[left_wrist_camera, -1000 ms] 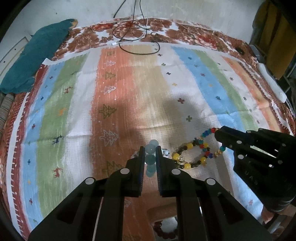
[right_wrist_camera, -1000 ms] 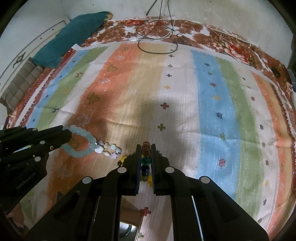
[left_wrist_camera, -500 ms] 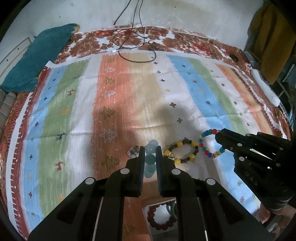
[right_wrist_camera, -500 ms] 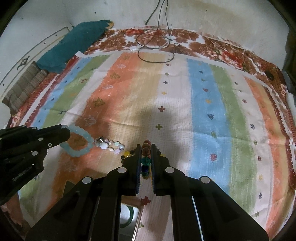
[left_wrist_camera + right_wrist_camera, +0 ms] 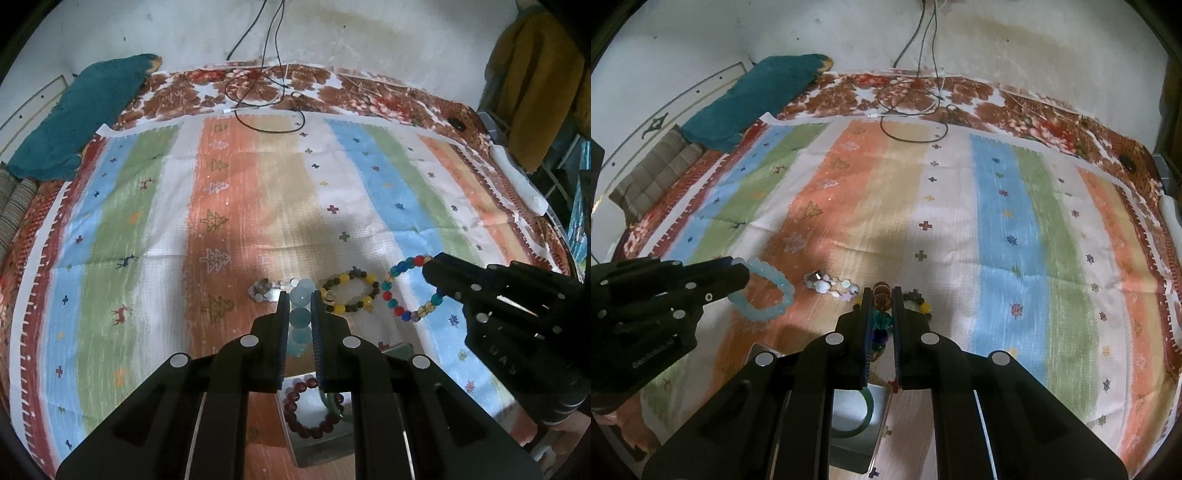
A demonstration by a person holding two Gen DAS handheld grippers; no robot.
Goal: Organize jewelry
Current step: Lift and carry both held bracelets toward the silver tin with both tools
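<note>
The left gripper (image 5: 298, 314) grips the pale blue bracelet (image 5: 300, 317) and the right gripper (image 5: 880, 314) grips the multicoloured bracelet (image 5: 410, 291), both raised just above the box (image 5: 317, 443), so lower each slowly before letting go.

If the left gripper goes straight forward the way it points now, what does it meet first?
Probably nothing soon: the left gripper, shut on the pale blue bracelet, points over the striped cloth. The silver trinket sits slightly left of that line; depth is unclear.
</note>
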